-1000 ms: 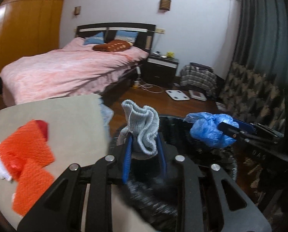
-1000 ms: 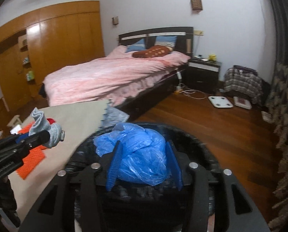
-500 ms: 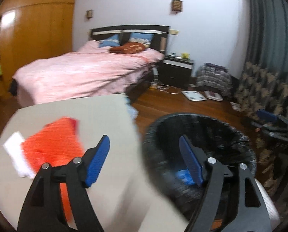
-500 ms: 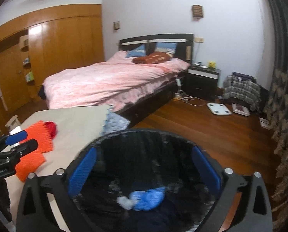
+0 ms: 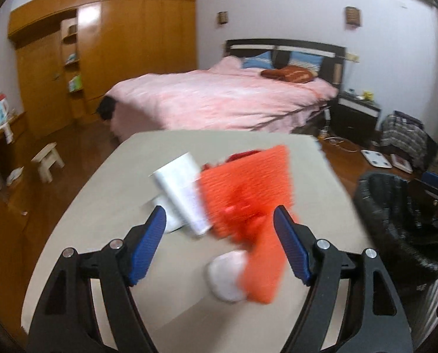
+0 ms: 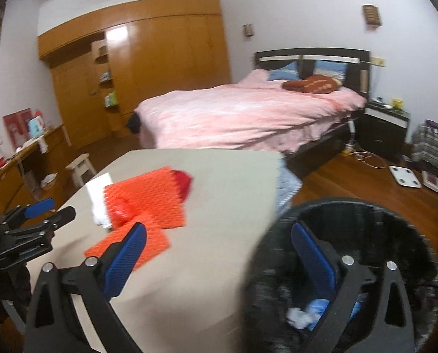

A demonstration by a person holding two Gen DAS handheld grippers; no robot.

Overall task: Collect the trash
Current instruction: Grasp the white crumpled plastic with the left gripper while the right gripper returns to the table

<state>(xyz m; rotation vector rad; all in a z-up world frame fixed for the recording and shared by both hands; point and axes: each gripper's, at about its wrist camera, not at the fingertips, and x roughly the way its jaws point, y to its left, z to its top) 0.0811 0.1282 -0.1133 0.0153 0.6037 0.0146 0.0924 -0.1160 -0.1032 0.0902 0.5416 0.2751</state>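
Left gripper (image 5: 219, 242): fingers wide apart, empty, over the orange mesh (image 5: 248, 188).
Right gripper (image 6: 219, 260): fingers wide apart, empty.
Bin (image 6: 395, 220): blue bag (image 6: 316, 309) inside.
Surface (image 5: 107, 235): holds mesh.

the right gripper (image 6: 219, 253) hung with its blue-padded jaws spread wide and nothing between them, straddling the edge where the beige table (image 6: 224, 176) met the black-lined trash bin (image 6: 395, 223). inside the bin lay a crumpled blue bag (image 6: 317, 307) and a pale grey wad (image 6: 298, 317). on the table sat two orange mesh pieces (image 6: 151, 203), a red item (image 6: 182, 181) and a white packet (image 6: 96, 194), touching one another. the left gripper (image 6: 51, 210) reached in from the left, jaws parted, near the packet. behind stood a pink bed (image 6: 248, 111) and a wooden wardrobe (image 6: 148, 70).
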